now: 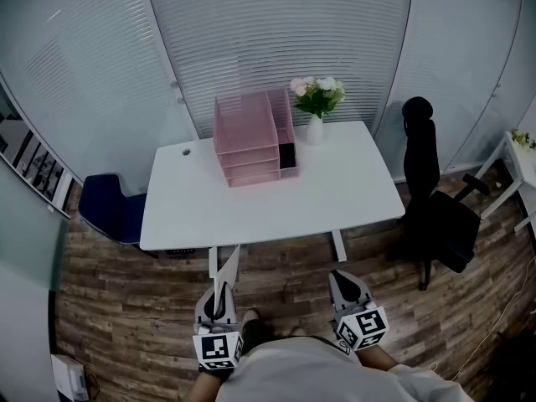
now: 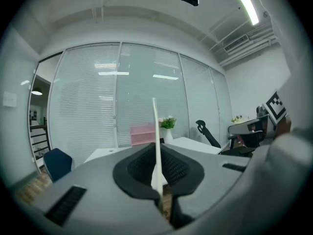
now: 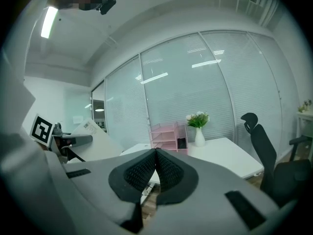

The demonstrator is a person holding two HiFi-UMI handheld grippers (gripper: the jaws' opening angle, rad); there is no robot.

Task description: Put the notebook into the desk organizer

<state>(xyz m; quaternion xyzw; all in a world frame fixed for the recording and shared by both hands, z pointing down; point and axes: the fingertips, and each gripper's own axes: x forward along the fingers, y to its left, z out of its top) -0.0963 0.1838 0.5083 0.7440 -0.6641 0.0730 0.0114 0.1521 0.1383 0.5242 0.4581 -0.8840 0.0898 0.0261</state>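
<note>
left gripper (image 1: 218,306) clamps notebook (image 1: 228,268), long axis up-frame | desk organizer (image 1: 249,141) upper centre, well apart, left nearer | right gripper (image 1: 348,288) closed, empty

The notebook (image 2: 156,131) shows only its thin edge, so its cover cannot be made out. Its lower end is hidden between the left gripper (image 2: 157,155)'s fingers (image 2: 139,168). At 3 o'clock in the head view, a small white table (image 1: 517,162) is cut off by the edge. A dark thing (image 1: 287,155) in the pink organizer (image 1: 247,136)'s side slot is too small to tell. At 9 o'clock the desk (image 1: 335,191) partly hides a blue chair (image 1: 113,208).
</note>
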